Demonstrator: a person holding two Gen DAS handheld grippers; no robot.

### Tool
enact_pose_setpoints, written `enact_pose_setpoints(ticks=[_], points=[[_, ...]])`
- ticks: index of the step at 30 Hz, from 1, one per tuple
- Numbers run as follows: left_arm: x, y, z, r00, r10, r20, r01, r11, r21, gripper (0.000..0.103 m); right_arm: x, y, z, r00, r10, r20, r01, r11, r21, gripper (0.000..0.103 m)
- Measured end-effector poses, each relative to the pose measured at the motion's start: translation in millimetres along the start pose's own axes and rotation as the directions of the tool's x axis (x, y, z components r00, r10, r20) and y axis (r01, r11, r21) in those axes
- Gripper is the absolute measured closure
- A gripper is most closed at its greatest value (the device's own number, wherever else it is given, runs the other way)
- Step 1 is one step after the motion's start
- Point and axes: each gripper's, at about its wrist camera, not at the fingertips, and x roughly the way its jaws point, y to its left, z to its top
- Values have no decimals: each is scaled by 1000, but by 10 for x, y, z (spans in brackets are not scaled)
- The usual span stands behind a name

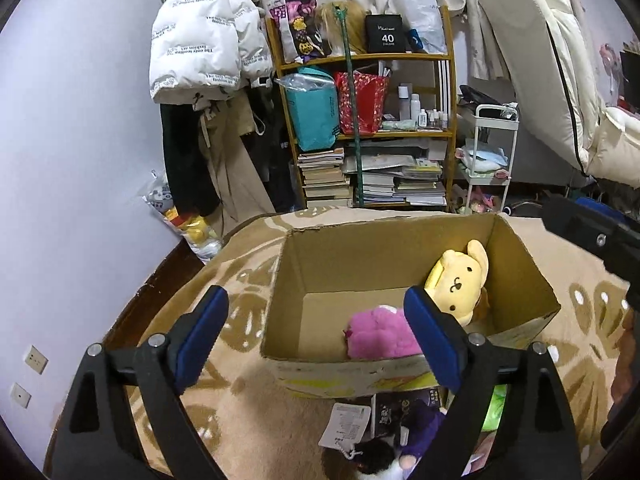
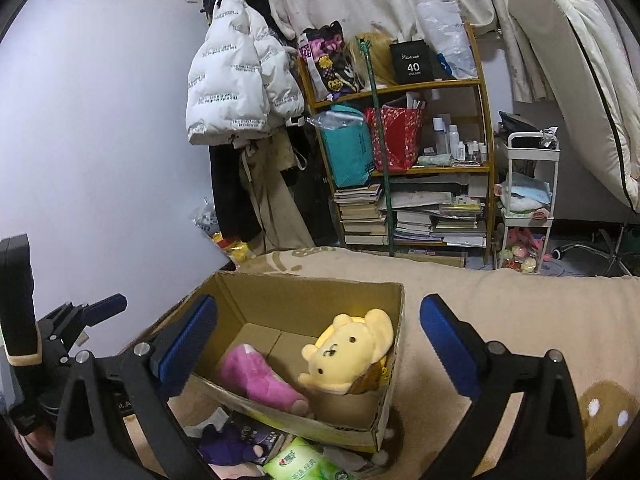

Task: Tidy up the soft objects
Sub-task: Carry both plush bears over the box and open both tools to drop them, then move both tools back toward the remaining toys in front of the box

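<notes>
An open cardboard box (image 1: 400, 248) (image 2: 248, 292) stands on a beige patterned blanket. Inside lie a yellow dog plush (image 1: 460, 276) (image 2: 344, 348) against the right wall and a pink plush (image 1: 380, 334) (image 2: 260, 376). In front of the box lie a purple plush with a paper tag (image 1: 420, 420) (image 2: 228, 444) and a green tissue pack (image 2: 300, 462). My left gripper (image 1: 316, 328) is open and empty, above the box's near edge. My right gripper (image 2: 318, 344) is open and empty, over the box. The left gripper also shows at the left edge of the right wrist view (image 2: 92, 312).
A wooden shelf (image 1: 360, 120) (image 2: 404, 160) with bags, bottles and stacked books stands beyond the bed. A white puffer jacket (image 1: 200, 48) (image 2: 236, 80) hangs on the wall. A white cart (image 2: 528, 200) and a folded mattress (image 2: 580, 72) are at the right.
</notes>
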Motion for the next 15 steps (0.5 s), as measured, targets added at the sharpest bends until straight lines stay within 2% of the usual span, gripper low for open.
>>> enact_pose_setpoints(ticks=[5,15], points=[[-141,34,-33,1000,5,5,-5,1000,1,14,-172,59,12,1000,-3,14,3,1000,-10,0],[-480,66,-199,999,-24,-35,23,999,-31,14,-527,195,-63,1000,-16,18,16,999,-46,0]])
